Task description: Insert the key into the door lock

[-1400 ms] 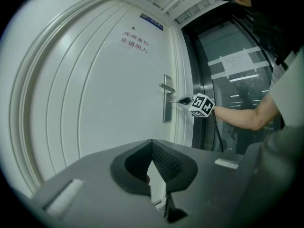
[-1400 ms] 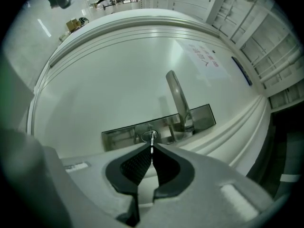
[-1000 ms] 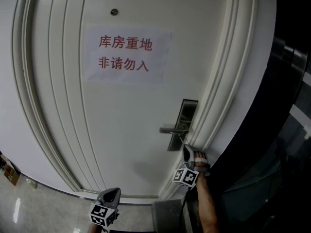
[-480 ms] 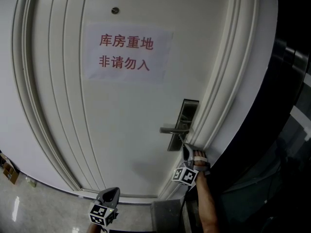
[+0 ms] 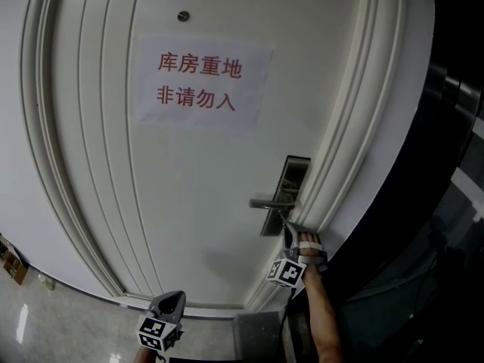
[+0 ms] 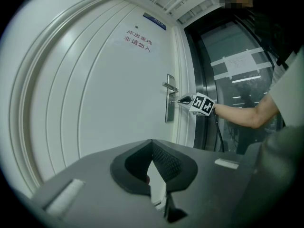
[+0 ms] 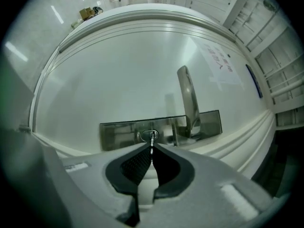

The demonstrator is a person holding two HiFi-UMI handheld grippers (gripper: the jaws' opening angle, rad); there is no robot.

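At the bottom of the head view, the left gripper (image 6: 152, 144) hangs idle well short of the door, jaws together with nothing between them. Lower right, the right gripper (image 7: 152, 148) is clamped on the key (image 7: 152, 140), held level. The key's tip sits at the keyhole (image 7: 146, 136) in the metal lock plate (image 7: 118, 132), just left of the handle (image 7: 189, 99). How deep the blade has gone cannot be told. Insertion looks to be the step in hand. The next move likely calls for a straight push along the blade's line, keeping it square to the slot so it does not bind. Behind stands the white door (image 5: 189, 203), with a paper sign (image 5: 200, 82) in the upper part.
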